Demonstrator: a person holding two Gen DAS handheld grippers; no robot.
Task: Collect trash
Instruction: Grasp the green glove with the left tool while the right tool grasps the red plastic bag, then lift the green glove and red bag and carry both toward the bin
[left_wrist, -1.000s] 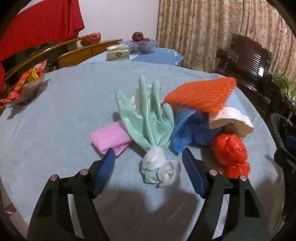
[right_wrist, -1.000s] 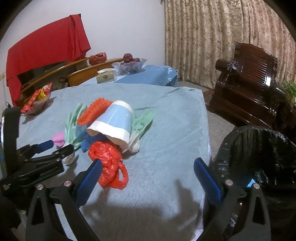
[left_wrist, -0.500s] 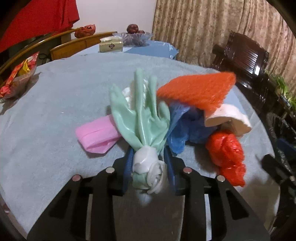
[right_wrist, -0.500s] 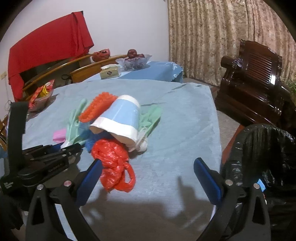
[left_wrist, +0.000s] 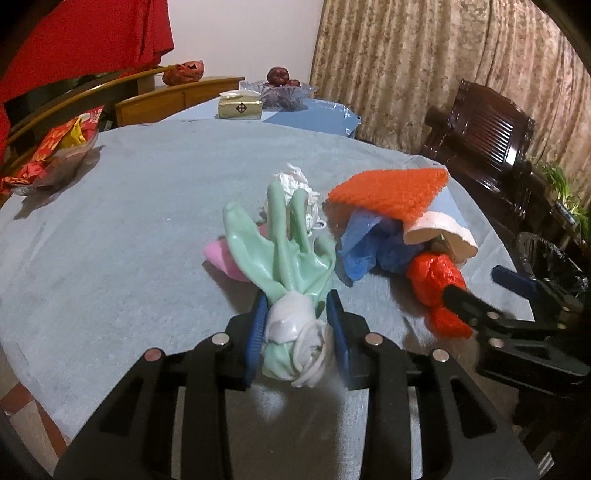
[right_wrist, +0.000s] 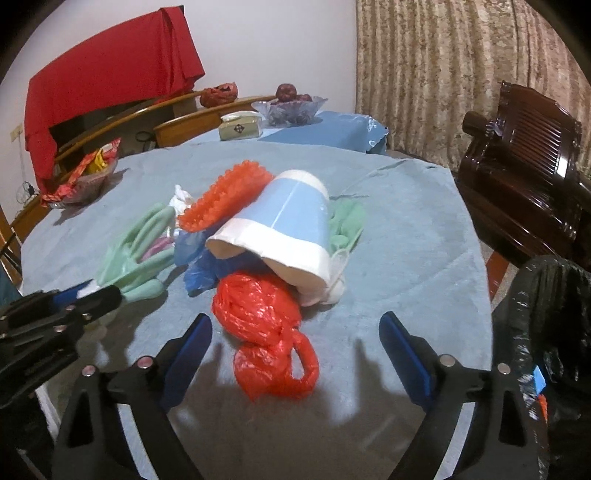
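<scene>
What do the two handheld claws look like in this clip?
Both the left claw and the right claw are matte black plastic frames with triangular cut-outs, round silver rivets at the joints and flat blue pads on the fingers. No cables, markings or sleeves show.

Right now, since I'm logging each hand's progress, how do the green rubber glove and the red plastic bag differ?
The green rubber glove is clamped at its white cuff by the left gripper; the red plastic bag lies free between the fingers of the right gripper, which are closing without touching it. The glove spreads flat with its fingers out; the bag is crumpled and knotted. Both rest on the blue tablecloth in one trash pile.
</scene>
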